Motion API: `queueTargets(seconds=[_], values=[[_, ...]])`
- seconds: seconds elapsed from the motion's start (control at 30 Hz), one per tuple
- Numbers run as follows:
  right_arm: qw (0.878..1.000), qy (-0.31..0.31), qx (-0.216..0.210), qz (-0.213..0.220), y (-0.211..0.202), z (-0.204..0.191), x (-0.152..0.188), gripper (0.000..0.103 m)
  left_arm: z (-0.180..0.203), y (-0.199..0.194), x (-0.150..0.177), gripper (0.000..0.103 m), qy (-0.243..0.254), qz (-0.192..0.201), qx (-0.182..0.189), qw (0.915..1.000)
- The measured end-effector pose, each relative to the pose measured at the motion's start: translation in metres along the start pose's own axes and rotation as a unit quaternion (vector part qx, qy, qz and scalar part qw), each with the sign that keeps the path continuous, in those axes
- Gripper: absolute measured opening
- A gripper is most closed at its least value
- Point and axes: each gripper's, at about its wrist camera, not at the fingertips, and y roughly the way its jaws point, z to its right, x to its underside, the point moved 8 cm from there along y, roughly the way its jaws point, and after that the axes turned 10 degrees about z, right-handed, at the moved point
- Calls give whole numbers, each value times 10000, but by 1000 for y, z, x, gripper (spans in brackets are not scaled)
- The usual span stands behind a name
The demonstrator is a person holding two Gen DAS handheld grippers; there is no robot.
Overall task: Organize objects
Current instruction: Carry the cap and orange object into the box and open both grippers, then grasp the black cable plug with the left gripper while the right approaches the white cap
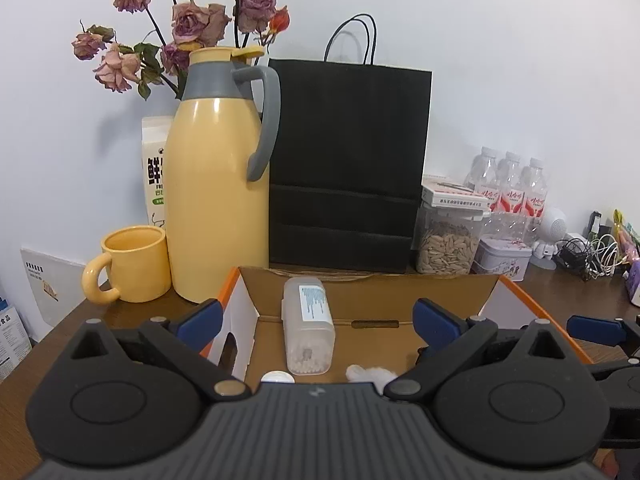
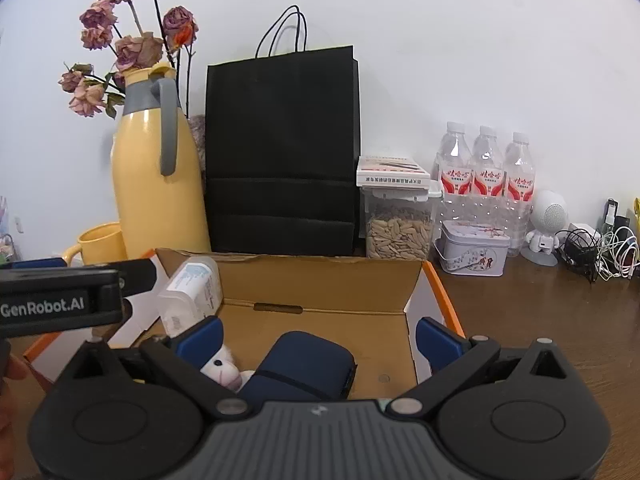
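An open cardboard box with an orange rim sits on the brown table. A clear cotton-swab container lies inside it, between but apart from the wide-spread fingers of my left gripper, which is open. A white cotton tuft lies just in front of me. In the right wrist view the same box holds a navy pouch, a white plush toy and the swab container. My right gripper hangs open over the pouch without touching it.
Behind the box stand a yellow thermos, a yellow mug, a black paper bag, a seed jar, a tin and water bottles. Tangled cables lie at the far right.
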Motion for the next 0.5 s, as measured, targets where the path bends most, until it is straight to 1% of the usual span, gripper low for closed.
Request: queueTargets(seconds=[0.23, 0.5], values=[[9997, -72, -173, 149, -20, -8, -14, 103, 0, -25, -20, 103, -25, 195, 116, 9997], [9989, -200, -249, 333, -59, -15, -19, 103, -2, -76, -27, 103, 116, 256, 300, 9992]])
